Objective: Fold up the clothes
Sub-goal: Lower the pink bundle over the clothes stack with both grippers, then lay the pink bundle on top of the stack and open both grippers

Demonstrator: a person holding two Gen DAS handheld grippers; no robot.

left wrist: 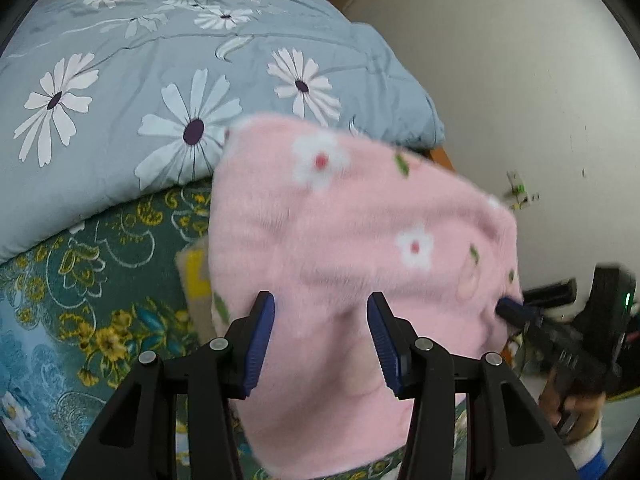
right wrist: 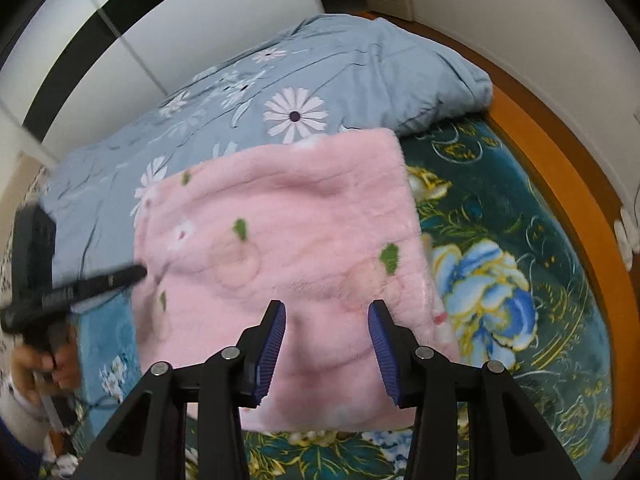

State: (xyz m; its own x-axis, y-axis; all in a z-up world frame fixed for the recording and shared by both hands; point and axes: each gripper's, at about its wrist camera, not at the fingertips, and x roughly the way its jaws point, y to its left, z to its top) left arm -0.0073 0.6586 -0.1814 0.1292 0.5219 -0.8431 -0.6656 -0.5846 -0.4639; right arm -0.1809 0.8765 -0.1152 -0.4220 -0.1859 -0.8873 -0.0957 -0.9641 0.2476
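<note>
Both claws, the left claw [left wrist: 321, 344] and right claw [right wrist: 327, 348], stand half open over the pink garment [left wrist: 360, 248] on the bed [right wrist: 520, 208], gripping nothing, likely pressing its fold flat.

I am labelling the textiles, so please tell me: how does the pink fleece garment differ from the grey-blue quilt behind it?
The pink fleece garment is fluffy; the grey-blue quilt is smooth, creased cloth. The garment shows small white flowers and green leaves; the quilt shows big white daisies with dark centres. The garment is the smaller piece and partly overlaps the quilt's near edge. Both are floral and lie on the bed's dark green sheet.
</note>
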